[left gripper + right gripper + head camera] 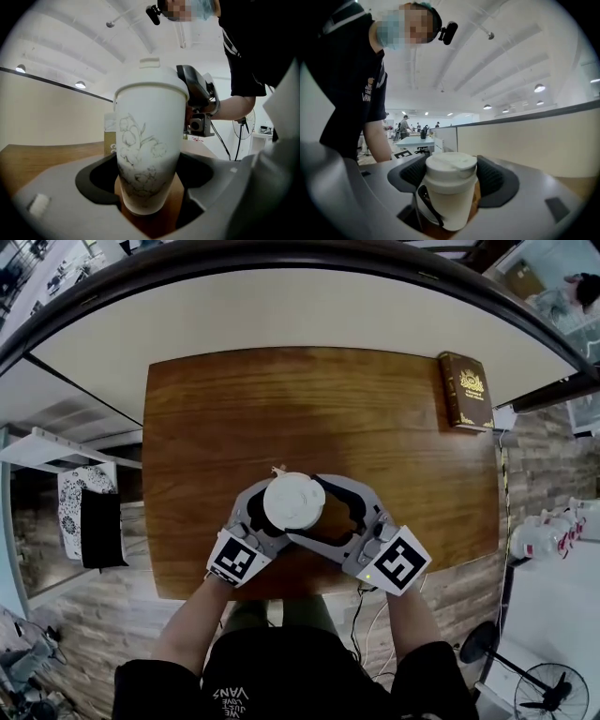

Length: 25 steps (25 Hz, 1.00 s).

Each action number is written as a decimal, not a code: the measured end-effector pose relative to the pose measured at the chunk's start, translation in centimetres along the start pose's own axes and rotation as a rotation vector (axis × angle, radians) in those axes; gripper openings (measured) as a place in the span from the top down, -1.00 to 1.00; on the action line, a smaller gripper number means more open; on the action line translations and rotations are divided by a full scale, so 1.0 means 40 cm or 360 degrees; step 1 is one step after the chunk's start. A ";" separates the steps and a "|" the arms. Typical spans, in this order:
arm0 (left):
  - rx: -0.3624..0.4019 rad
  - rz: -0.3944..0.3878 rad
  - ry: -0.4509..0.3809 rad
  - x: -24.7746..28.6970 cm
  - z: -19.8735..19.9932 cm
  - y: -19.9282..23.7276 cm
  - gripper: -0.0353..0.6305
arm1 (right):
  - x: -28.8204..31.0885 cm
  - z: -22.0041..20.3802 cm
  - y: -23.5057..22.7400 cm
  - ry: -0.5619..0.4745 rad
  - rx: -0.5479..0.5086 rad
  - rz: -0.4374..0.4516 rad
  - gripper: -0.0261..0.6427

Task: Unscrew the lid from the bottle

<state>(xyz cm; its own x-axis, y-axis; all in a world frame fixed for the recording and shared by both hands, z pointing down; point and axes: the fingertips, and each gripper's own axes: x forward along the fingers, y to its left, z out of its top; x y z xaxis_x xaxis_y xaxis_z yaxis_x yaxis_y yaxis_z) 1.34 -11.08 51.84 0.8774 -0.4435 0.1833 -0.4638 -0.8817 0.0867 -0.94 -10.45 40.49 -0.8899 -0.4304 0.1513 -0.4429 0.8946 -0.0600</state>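
On the table point(234, 409), only left gripper view shows flowers point(140, 140) on the bottle point(147, 108).

White bottle point(147, 154), brown wood-grain table point(319, 409).
Grey flower outlines on it, white lid point(293, 502); dark book point(466, 390), gold ornament.

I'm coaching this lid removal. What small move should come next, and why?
Probably tighten the right gripper on the lid before twisting: its jaws flank the lid, but firm contact is unclear. The left gripper seems clamped on the bottle.
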 end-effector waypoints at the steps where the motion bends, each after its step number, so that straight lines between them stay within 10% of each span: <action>1: -0.0019 0.0008 -0.0004 0.000 0.004 0.000 -0.24 | -0.001 0.000 0.000 0.0011 -0.0003 0.0080 -0.02; 19: 0.0026 0.0066 -0.0013 0.005 0.009 0.007 -0.24 | -0.003 -0.016 0.002 0.0203 -0.0234 0.1389 -0.02; 25: 0.0013 0.0102 -0.0028 0.000 0.008 0.009 -0.24 | 0.005 -0.001 0.004 0.0205 -0.0114 0.1359 -0.02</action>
<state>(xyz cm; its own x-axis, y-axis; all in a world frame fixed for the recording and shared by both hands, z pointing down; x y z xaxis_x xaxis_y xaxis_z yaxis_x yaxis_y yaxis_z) 1.19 -11.45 51.55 0.8478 -0.5020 0.1708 -0.5184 -0.8525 0.0671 -1.20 -10.38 40.55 -0.8935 0.4051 0.1938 0.3830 0.9127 -0.1423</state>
